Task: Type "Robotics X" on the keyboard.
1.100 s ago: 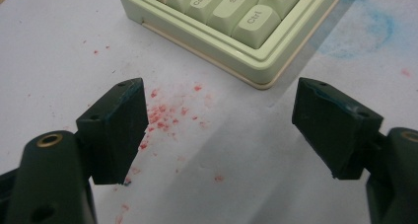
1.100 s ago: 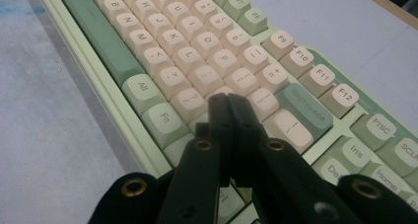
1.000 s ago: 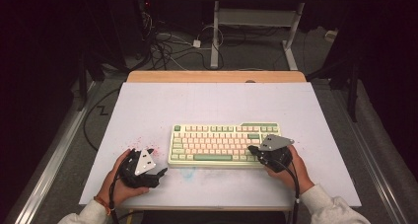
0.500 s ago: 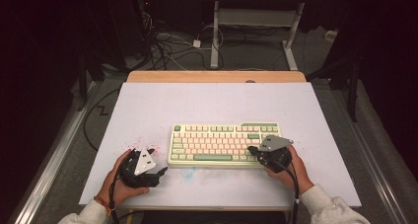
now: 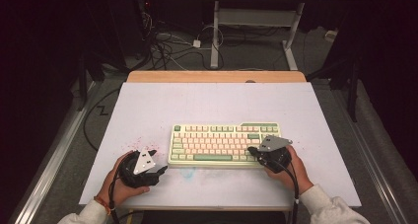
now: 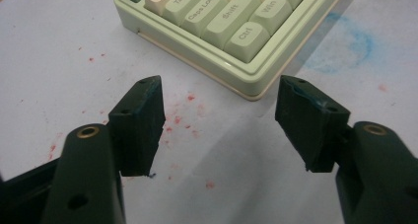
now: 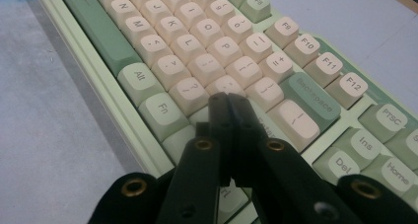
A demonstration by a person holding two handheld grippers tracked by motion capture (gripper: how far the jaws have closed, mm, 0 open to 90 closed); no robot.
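Observation:
A pale green keyboard (image 5: 222, 144) with cream and green keys lies near the front middle of the white table top (image 5: 212, 103). My left gripper (image 5: 158, 161) rests on the table just left of the keyboard's front left corner (image 6: 249, 88). This gripper (image 6: 219, 86) is open; its jaws have just been closing, with nothing between them. My right gripper (image 5: 252, 149) is shut with nothing in it, and its tips are over the keys at the keyboard's right end. In the right gripper view its joined tips (image 7: 227, 96) sit above the keys (image 7: 197, 46) beside the long cream key; contact is unclear.
Red specks (image 6: 190, 98) and a blue smear (image 6: 355, 41) mark the table near the keyboard's left end. A wooden strip (image 5: 217, 76) runs along the table's far edge. Cables (image 5: 167, 46) and desk legs (image 5: 215, 36) lie on the floor beyond.
The left gripper's jaws stand a little closer together than before. Both hands and the keyboard have kept their places.

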